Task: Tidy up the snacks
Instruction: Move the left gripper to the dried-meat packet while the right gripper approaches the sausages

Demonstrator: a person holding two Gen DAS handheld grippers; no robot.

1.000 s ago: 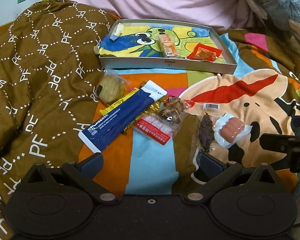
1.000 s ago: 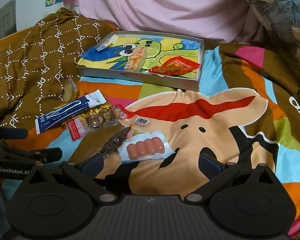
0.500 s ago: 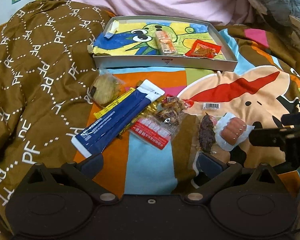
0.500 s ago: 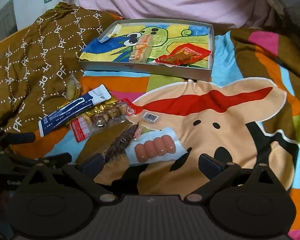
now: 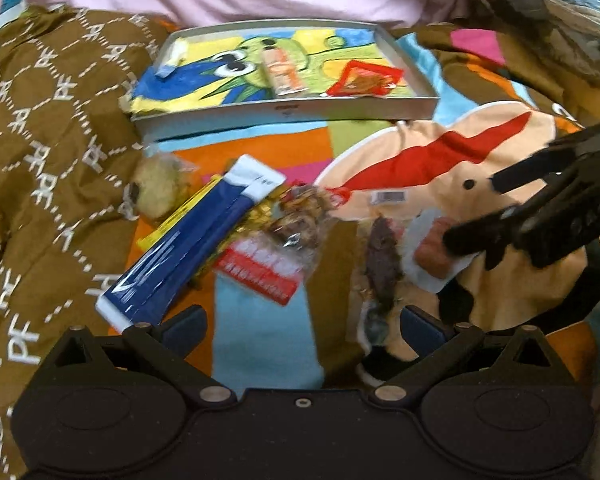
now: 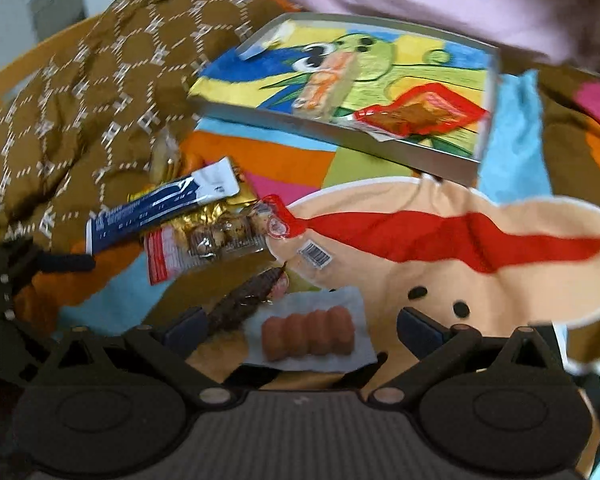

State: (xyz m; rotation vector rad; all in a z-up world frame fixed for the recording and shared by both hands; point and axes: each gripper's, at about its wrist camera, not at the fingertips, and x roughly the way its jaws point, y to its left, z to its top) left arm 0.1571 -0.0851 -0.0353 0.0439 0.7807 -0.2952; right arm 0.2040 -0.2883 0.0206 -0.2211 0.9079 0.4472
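Closer right gripper [image 6: 300, 330] (plump sausage pack [image 6: 308, 336])

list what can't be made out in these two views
- Sausage pack, left wrist view: the right gripper crosses it and covers its right part.
- Print on the blue sachet, right wrist view: too blurred to read.
- Round biscuit pack, right wrist view: mostly hidden by a fold of the brown quilt.
- Dark dried snack, left wrist view: motion blur leaves its kind unclear.
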